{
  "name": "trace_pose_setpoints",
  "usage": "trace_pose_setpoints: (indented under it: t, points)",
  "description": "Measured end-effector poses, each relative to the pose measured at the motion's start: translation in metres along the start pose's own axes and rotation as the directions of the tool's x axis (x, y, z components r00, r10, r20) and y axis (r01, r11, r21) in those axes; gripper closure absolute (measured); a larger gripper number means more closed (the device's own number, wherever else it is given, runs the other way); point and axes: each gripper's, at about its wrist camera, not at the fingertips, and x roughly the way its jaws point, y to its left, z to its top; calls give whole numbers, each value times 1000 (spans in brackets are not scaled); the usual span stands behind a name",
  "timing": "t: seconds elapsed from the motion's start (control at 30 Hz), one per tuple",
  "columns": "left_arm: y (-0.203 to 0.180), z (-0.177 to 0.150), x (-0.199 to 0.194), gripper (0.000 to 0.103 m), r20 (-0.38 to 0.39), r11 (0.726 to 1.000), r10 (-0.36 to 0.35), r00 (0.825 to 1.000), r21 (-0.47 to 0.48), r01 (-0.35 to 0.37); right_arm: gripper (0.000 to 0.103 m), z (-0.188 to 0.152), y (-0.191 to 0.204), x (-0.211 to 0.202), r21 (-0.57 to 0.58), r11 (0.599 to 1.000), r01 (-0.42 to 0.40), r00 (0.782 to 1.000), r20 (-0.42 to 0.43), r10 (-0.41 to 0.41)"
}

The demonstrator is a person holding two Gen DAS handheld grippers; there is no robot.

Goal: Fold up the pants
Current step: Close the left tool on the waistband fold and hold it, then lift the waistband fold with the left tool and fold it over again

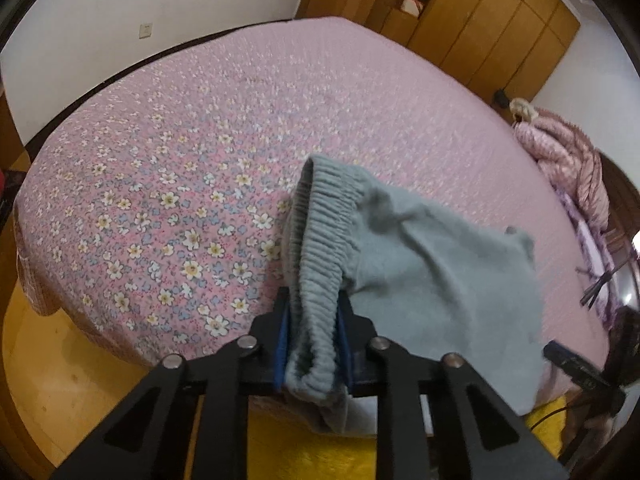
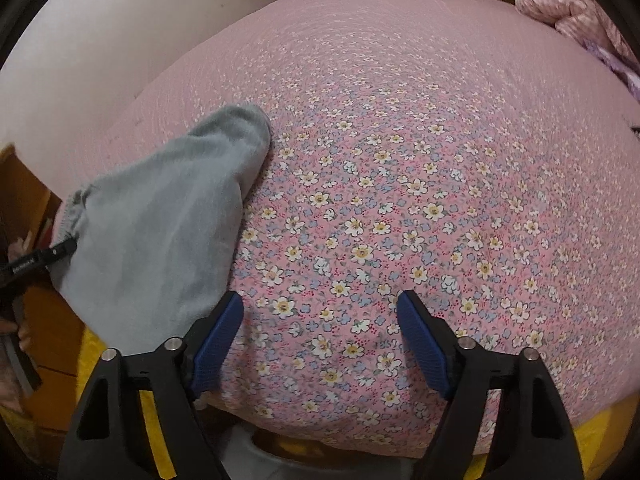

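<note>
Pants (image 1: 400, 248) — left tongs (image 1: 313, 344) clamp waistband.

Even indoor light, fisheye-warped blurry edges

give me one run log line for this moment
left gripper: shut on ribbed waistband of grey fleece pants | right gripper: open, nothing held | pants: partly on pink floral bedsheet
</note>
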Motion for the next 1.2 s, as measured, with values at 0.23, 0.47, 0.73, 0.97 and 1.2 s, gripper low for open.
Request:
trace_pose_setpoints:
  t: [0.23,0.47,0.73,0.97,1.2]
  points:
    - [-37,4,-43,83,72,997,-10,997,76,4,30,2,1,-17,6,997,-74,997,12,74]
    - [-103,6,-70,83,86,975,-85,993,213,65,30,0,6,-33,-14,995,-96,995,38,96]
    - [-171,1,-55,83,33,938,-126,992,329,108,30,-10,-7,-56,2,994,-112,991,72,112]
    - [-211,-13,-25,83,-35,910,-118,992,396,123,30,-12,-26,-56,49,991,-122,990,72,118]
    - [-234,-28,18,71,-148,888,-122,981,425,174,30,-14,-31,-52,69,990,-126,990,64,122]
